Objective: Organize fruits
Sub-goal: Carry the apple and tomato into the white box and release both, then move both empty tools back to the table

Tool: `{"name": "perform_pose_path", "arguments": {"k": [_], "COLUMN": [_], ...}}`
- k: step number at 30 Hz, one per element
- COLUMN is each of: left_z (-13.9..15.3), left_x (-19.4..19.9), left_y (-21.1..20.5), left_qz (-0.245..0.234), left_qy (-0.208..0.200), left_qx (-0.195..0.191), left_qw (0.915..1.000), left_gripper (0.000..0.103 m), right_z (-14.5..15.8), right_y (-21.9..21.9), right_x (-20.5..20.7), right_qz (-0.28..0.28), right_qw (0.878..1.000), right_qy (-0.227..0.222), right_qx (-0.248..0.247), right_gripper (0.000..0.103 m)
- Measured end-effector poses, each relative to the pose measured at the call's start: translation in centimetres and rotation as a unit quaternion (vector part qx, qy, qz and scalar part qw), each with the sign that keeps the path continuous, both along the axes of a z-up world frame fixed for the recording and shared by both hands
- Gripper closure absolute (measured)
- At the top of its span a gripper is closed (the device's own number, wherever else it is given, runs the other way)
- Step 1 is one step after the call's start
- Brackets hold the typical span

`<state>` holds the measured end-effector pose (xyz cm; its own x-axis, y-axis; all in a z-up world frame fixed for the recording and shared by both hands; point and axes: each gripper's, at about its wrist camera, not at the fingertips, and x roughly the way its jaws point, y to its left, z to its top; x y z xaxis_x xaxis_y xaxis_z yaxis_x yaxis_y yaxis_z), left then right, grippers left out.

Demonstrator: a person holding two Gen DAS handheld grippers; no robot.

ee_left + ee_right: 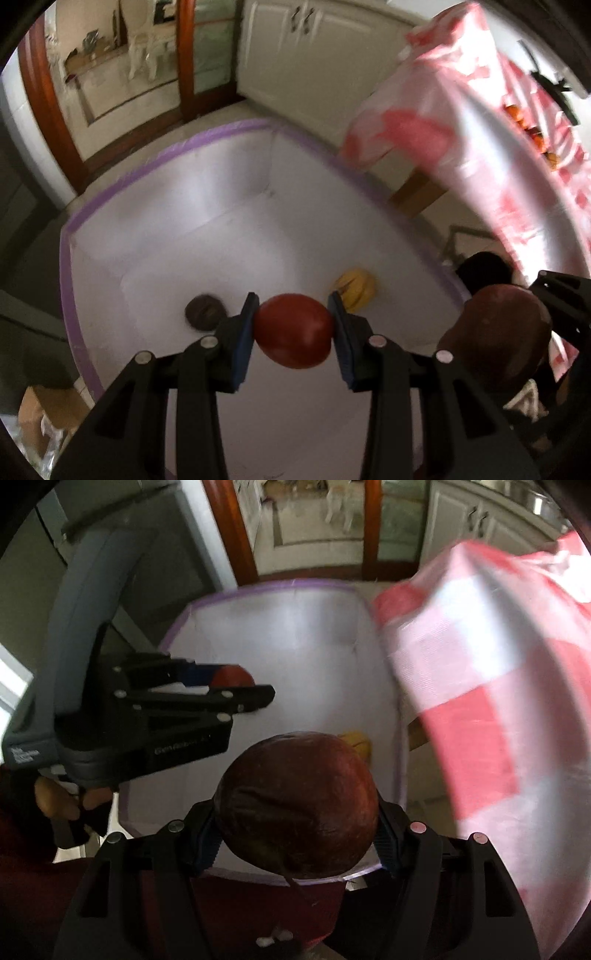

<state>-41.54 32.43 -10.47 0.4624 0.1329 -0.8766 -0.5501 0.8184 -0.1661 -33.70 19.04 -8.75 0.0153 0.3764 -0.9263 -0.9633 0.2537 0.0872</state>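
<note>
My left gripper (293, 328) is shut on a small red fruit (293, 330) and holds it above the open white basket with a purple rim (229, 127). Inside the basket lie a dark brown fruit (205, 312) and a yellow fruit (354, 290). My right gripper (297, 830) is shut on a large dark red apple (295, 808) at the basket's near rim (258, 880). That apple shows at the right in the left wrist view (498, 334). The left gripper with its red fruit (232, 675) shows over the basket's left side in the right wrist view.
A table with a pink and white checked cloth (461, 110) stands right of the basket, with orange fruits (532, 133) on top. White cabinets (306, 48) and a wooden door frame (186, 55) lie beyond. A cardboard box (40, 417) sits at lower left.
</note>
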Motion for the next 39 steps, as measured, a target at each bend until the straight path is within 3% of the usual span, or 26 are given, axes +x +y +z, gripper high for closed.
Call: {"name": "perform_pose_path", "arguments": {"k": [4,9,19,26,29,31,33,39], "left_z": [-2.4,-4.5,-4.4,-4.2,-4.2,-4.0,-3.7,-1.3], "left_x": [0.1,-0.2,-0.1,0.0,-0.2,-0.3,-0.3,-0.3], "left_y": [0.8,1.5,1.1,1.5,1.8,1.9,1.8,1.6], "left_qz": [0.023,0.037,0.043,0.060,0.068,0.074,0.080,0.087], "left_qy": [0.060,0.099,0.108,0.104,0.104,0.101,0.100,0.088], "left_qx": [-0.012,-0.026,-0.026,-0.019,-0.018,-0.016,-0.008,0.021], "left_qw": [0.9979,0.9941,0.9929,0.9926,0.9921,0.9920,0.9918,0.9920], "left_gripper": [0.064,0.064,0.063,0.025,0.022,0.017,0.011,0.009], "right_z": [-2.5,-4.8,-6.4,-7.8,-7.6,-6.9,-6.0,-4.0], "right_y": [1.7,3.5,4.6,4.6,4.7,4.7,4.5,3.3], "right_x": [-0.9,-2.0,-3.1,-2.9,-2.8,-2.7,-2.8,-2.3], "right_qz": [0.025,0.055,0.064,0.057,0.056,0.055,0.056,0.044], "right_qw": [0.999,0.995,0.992,0.990,0.992,0.993,0.995,0.997], "right_qy": [0.002,-0.002,-0.019,-0.027,-0.033,-0.034,-0.034,-0.038], "right_qx": [-0.040,-0.084,-0.105,-0.123,-0.112,-0.096,-0.077,-0.044], "right_gripper": [0.036,0.036,0.036,0.035,0.034,0.020,0.019,0.019]}}
